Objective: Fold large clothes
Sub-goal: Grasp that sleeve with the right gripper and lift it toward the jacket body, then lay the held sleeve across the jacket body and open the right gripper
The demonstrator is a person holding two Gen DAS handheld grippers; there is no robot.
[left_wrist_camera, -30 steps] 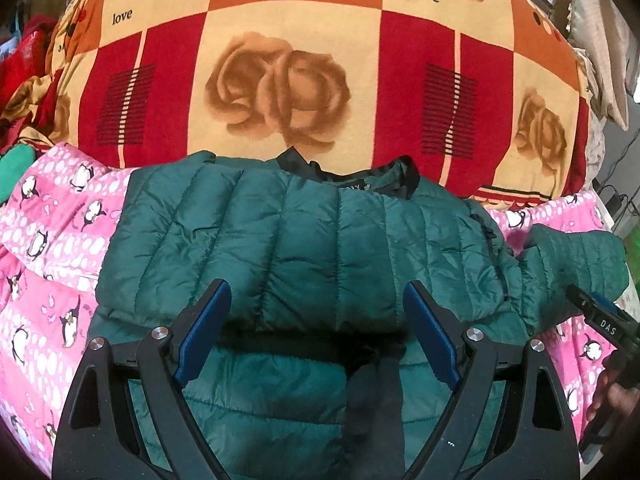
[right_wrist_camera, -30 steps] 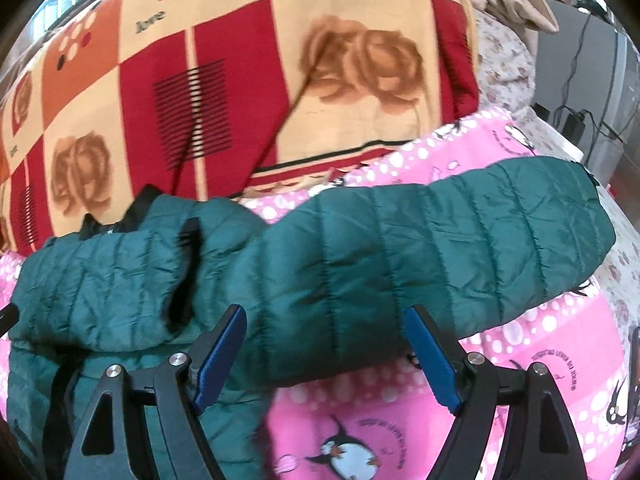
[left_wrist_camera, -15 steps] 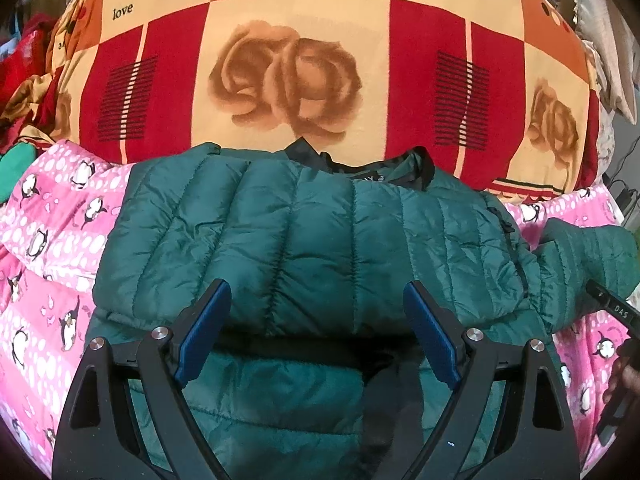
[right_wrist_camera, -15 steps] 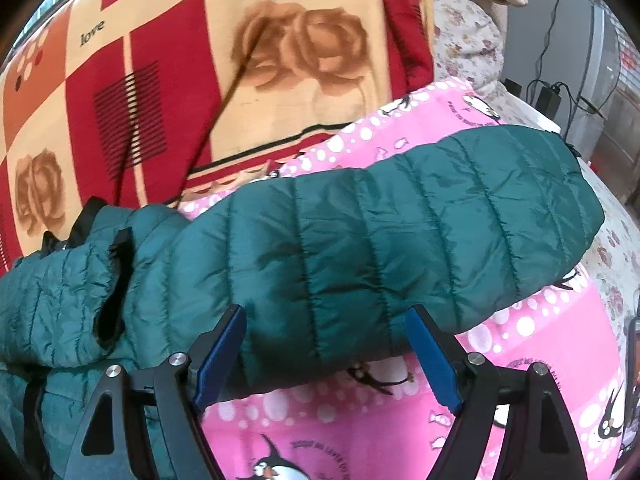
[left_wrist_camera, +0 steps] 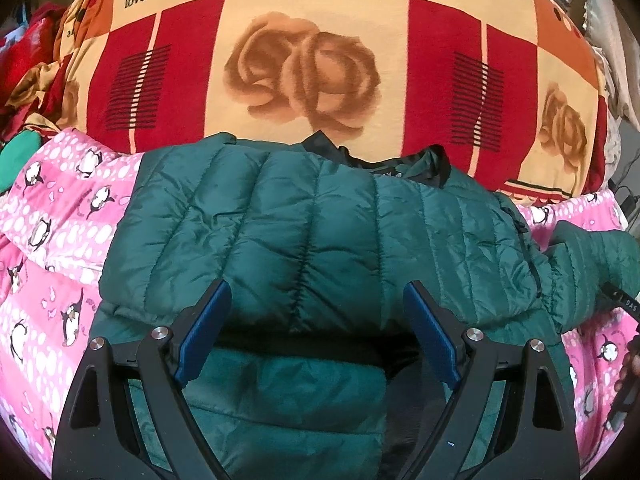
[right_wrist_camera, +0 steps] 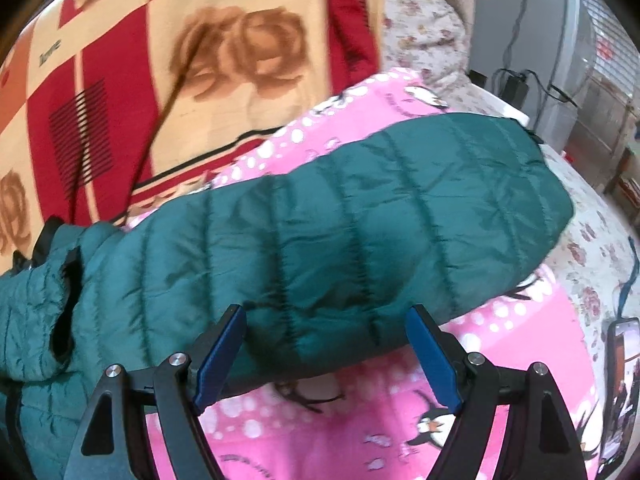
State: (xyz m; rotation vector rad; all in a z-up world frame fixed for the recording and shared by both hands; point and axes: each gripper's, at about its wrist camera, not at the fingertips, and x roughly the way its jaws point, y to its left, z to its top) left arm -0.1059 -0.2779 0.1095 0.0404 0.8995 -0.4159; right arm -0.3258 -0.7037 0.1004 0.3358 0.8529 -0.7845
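The green puffer jacket (left_wrist_camera: 320,232) lies on the pink bedsheet (right_wrist_camera: 360,432), light, soft and slippery. Both my tongs, left (left_wrist_camera: 316,336) and right (right_wrist_camera: 326,352), gape empty; I'd pinch the spread sleeve (right_wrist_camera: 360,240) near its cuff.

Both wrist views angled steeply down, close over the bed — left on jacket (left_wrist_camera: 320,232) body, right on its sleeve (right_wrist_camera: 360,240), jacket shared

Lighting and image quality: even daylight, strong fisheye curvature.

My left wrist view is sharp; the left tongs (left_wrist_camera: 316,332) throw a dark shadow band across the green jacket (left_wrist_camera: 320,232). My right wrist view is smeared by motion blur, worst on the rose blanket (right_wrist_camera: 240,48); a bright window (right_wrist_camera: 616,52) glares upper right. Corners vignette black.
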